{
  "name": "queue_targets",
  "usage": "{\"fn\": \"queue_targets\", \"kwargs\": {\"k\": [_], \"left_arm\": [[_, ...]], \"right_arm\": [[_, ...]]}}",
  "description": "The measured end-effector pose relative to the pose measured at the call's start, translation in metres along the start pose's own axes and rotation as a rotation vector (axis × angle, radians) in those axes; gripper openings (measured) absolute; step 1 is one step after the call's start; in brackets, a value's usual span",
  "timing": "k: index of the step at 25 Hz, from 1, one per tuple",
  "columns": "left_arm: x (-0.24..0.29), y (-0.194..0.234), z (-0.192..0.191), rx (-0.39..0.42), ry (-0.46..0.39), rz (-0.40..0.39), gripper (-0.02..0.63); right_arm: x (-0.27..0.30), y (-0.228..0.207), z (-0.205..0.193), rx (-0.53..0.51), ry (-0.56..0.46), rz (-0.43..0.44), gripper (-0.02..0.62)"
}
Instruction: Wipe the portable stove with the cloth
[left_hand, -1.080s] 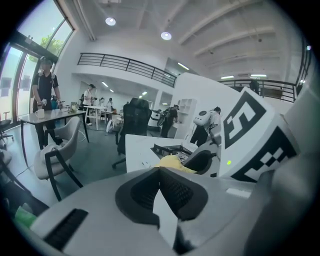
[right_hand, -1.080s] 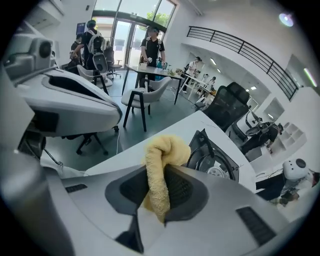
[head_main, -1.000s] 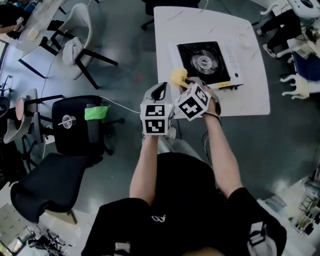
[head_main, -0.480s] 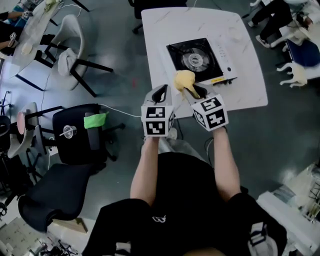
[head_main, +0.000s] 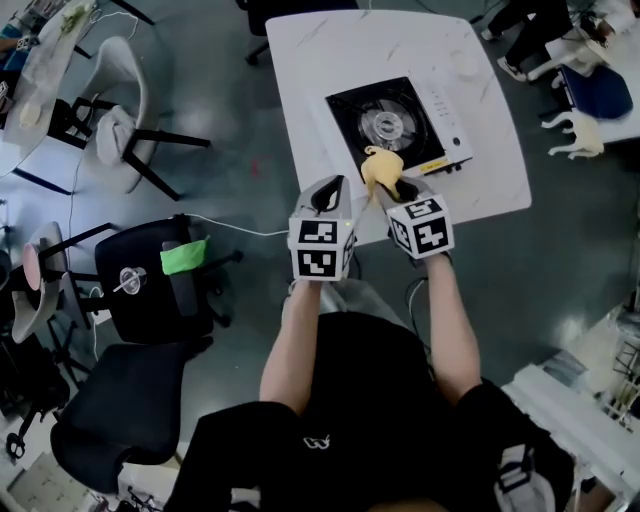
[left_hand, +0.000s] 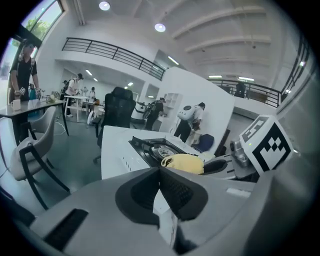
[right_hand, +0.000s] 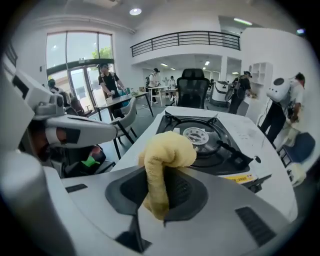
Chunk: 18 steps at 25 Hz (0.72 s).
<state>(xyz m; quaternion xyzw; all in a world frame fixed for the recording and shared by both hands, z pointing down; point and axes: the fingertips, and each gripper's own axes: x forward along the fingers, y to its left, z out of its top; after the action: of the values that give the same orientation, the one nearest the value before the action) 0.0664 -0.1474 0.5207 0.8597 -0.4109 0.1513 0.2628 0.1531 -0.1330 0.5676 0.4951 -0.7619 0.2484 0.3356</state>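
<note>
Pinching right gripper (right_hand: 156, 200): jaws closed on the yellow cloth (right_hand: 167, 150), whose bunched end bulges out above them.
Left gripper (left_hand: 161, 192): jaws together with nothing between them, just beside the right one.
Stove (head_main: 395, 120): black top, white body, on the white table (head_main: 330, 60); the cloth is at its near corner.
Writing: yellow sticker (right_hand: 239, 177) on the stove's front, print too small to read.

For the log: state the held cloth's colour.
Yellow cloth, clearest in the right gripper view.
</note>
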Motion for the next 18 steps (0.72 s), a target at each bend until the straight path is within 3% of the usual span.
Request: {"fn": "queue_targets", "kwargs": {"k": [4,10,18], "left_arm": [[0.014,0.020,0.004,-0.028,0.023,-0.021,-0.002],[0.027,0.039,0.045,-0.066,-0.028,-0.045,-0.002],[0.049,0.024,0.062,-0.083,-0.037,-0.067,-0.003]], "right_arm": [[0.005,-0.004,0.003,0.068,-0.007,0.048,0.064],[0.006,-0.008,-0.002,0.141,0.029,0.124,0.066],[0.005,-0.044,-0.003,0.121,0.072,0.093,0.069]]}}
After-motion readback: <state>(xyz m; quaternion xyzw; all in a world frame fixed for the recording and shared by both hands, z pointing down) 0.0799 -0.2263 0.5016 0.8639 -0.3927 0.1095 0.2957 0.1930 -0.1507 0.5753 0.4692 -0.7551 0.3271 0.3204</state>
